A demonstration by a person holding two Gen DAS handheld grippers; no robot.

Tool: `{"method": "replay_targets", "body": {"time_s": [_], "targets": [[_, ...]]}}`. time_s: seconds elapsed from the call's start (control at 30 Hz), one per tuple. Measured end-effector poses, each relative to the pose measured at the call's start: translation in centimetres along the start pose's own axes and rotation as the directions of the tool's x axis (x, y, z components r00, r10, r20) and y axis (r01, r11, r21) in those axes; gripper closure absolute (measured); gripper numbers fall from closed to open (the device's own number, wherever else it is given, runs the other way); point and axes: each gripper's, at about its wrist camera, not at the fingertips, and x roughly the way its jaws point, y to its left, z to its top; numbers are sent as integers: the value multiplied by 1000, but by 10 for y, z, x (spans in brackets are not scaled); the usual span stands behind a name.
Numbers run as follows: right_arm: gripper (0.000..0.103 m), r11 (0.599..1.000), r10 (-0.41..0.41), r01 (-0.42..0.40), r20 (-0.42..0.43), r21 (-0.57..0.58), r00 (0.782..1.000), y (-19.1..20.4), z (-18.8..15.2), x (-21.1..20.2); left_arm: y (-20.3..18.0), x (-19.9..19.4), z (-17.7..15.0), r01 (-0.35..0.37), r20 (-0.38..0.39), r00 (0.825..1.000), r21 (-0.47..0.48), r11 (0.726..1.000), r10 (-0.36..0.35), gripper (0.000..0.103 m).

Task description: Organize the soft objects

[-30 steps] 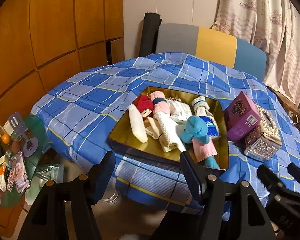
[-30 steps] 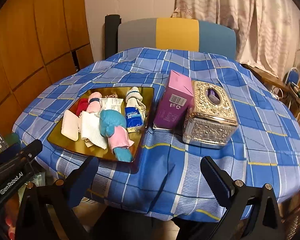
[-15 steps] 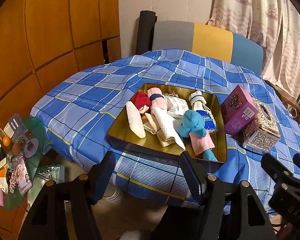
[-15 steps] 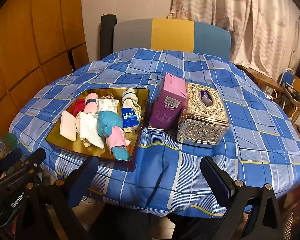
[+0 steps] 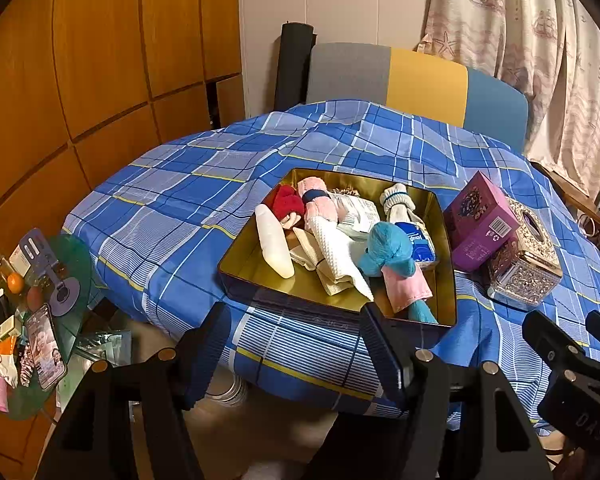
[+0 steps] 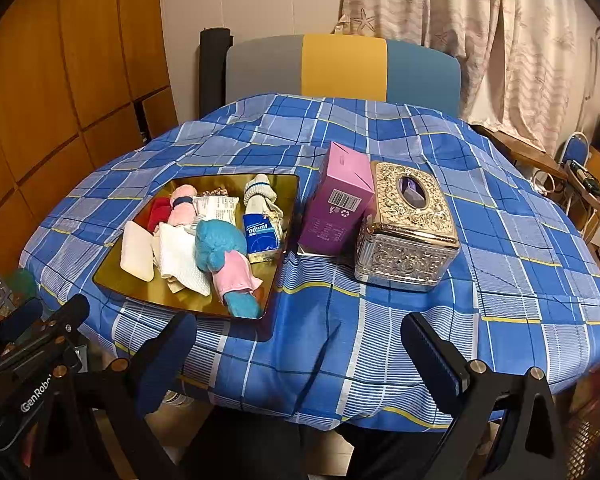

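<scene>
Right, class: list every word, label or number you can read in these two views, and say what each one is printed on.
"GenRobo", cut off: left gripper body, seen in the right wrist view.
"DAS": right gripper body, seen in the left wrist view.
"Tempo", upside down: blue tissue pack.
Barcode and small print: purple box, too small to read.

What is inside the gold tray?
The gold tray holds a blue plush toy, white cloths, a tissue pack and rolled socks. Anything beneath the pile is hidden.
</scene>
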Motion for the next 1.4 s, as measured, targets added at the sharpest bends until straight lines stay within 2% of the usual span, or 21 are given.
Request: {"method": "replay_targets", "body": {"time_s": [1.4], "targets": [[0,1000,0,0,-14,17,1000,-3,-1,4,-3,4,-3,12,-15,1000,9,1000,-12,35]]}}
